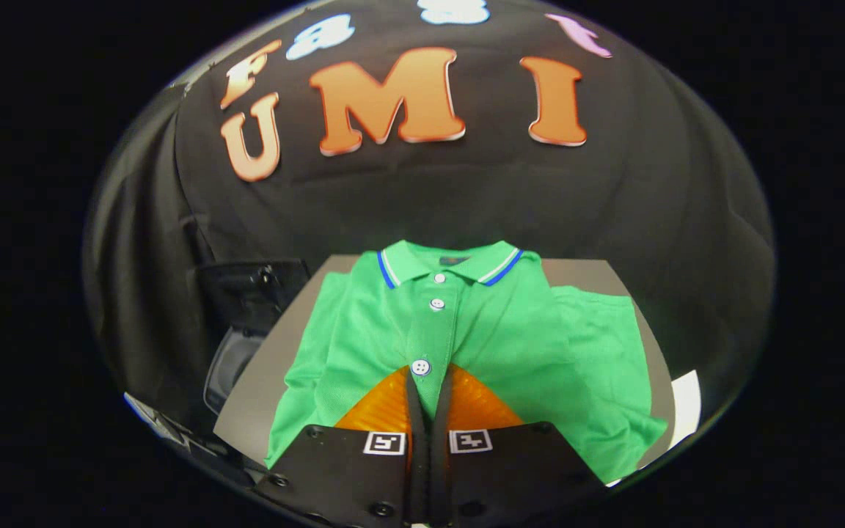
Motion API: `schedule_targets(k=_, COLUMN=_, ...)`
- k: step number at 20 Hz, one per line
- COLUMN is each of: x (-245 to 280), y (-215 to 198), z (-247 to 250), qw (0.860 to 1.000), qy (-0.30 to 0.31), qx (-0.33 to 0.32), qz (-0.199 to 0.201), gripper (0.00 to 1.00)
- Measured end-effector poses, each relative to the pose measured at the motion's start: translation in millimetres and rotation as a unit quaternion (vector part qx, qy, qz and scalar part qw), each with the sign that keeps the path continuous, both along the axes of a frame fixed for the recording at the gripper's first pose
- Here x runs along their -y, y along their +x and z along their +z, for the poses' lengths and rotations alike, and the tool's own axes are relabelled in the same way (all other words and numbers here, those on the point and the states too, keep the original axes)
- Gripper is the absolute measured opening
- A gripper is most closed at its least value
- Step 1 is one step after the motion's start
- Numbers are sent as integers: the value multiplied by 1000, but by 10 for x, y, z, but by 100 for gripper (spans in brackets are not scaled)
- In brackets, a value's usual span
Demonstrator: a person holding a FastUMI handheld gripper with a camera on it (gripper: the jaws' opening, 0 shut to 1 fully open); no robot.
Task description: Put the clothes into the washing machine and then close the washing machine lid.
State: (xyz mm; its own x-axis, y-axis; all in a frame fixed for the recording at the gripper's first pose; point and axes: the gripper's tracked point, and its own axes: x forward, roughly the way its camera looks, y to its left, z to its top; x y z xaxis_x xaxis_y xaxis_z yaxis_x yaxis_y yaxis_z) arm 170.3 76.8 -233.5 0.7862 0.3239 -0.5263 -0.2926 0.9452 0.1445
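The tongs [428, 378] have their 2 fingers drawn nearly together, a thin strip of the shirt [466, 337] showing in the gap by a button [420, 367]; whether they pinch the cloth I cannot tell; the shirt lies flat on a grey board [261, 374], collar [452, 265] beyond the tips; a dark object [250, 293], perhaps the washer, sits left of the board.

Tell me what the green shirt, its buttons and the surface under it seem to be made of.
The green polo shirt looks like a matte knit, probably cotton pique: fine texture and soft creases. Its small white buttons look like glossy plastic. The grey tabletop looks smooth and matte, perhaps laminate; I cannot tell. The gripper is nearly closed over the placket.
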Motion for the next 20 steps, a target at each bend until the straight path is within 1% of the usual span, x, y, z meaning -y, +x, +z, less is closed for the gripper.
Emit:
schedule_targets(k=2, x=-36, y=-70, z=163, qw=997, qy=41, qx=58, qz=-14, gripper=8)
schedule_targets(k=4, x=-19, y=-194, z=360, qw=991, qy=66, qx=116, qz=-22, gripper=8)
schedule_targets(k=6, x=-24, y=-323, z=663, qw=981, qy=73, qx=177, qz=-24, gripper=8)
schedule_targets(k=8, x=-92, y=-456, z=973, qw=973, qy=71, qx=218, qz=-21, gripper=8)
schedule_targets(k=10, x=-167, y=-593, z=1229, qw=966, qy=72, qx=248, qz=-22, gripper=8)
schedule_targets(k=13, x=-324, y=-825, z=1558, qw=956, qy=93, qx=277, qz=-34, gripper=8)
schedule_targets(k=16, x=-578, y=-1026, z=1852, qw=945, qy=125, qx=300, qz=-38, gripper=8)
schedule_targets(k=20, x=-944, y=-1251, z=2231, qw=934, qy=145, qx=326, qz=-36, gripper=8)
